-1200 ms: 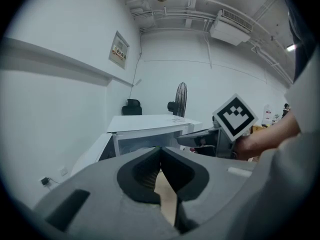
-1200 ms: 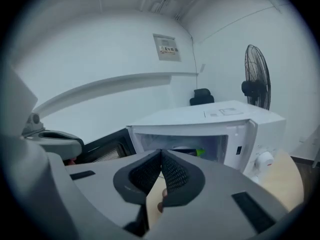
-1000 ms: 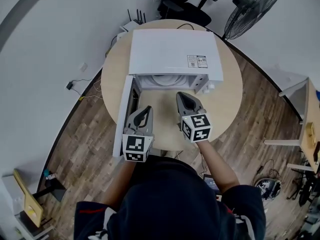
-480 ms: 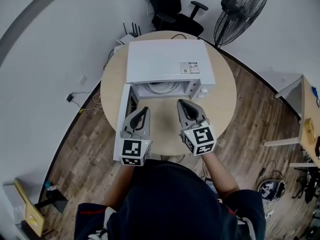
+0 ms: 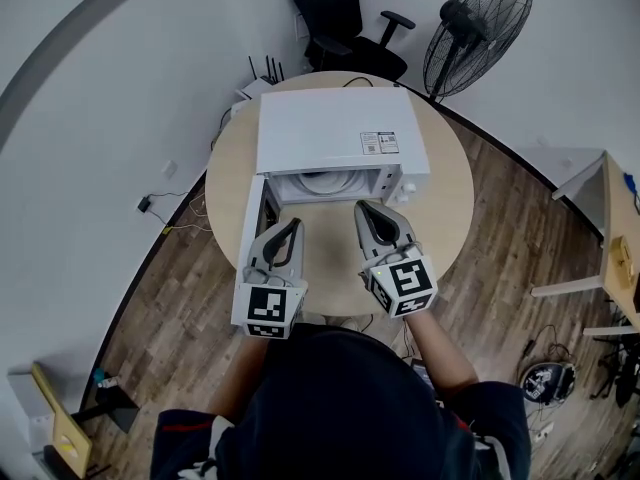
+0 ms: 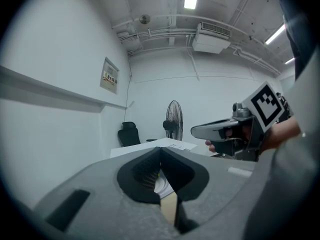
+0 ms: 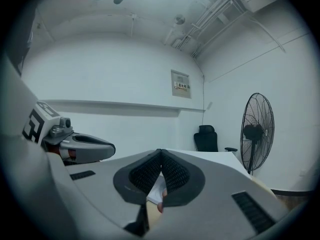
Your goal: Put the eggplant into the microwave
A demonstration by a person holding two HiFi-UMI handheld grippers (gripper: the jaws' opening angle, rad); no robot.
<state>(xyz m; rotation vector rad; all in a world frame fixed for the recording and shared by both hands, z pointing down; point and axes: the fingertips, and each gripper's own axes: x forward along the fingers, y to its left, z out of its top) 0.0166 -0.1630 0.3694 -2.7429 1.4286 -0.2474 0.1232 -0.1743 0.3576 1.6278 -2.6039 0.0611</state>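
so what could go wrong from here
1. The door of the microwave stands open right beside the left gripper. A sideways move could knock it.
2. No eggplant shows in any view. The left gripper and the right gripper are both shut on nothing. Most of the microwave's cavity is hidden, so whether the eggplant is already inside cannot be told, and closing the door now might be premature.
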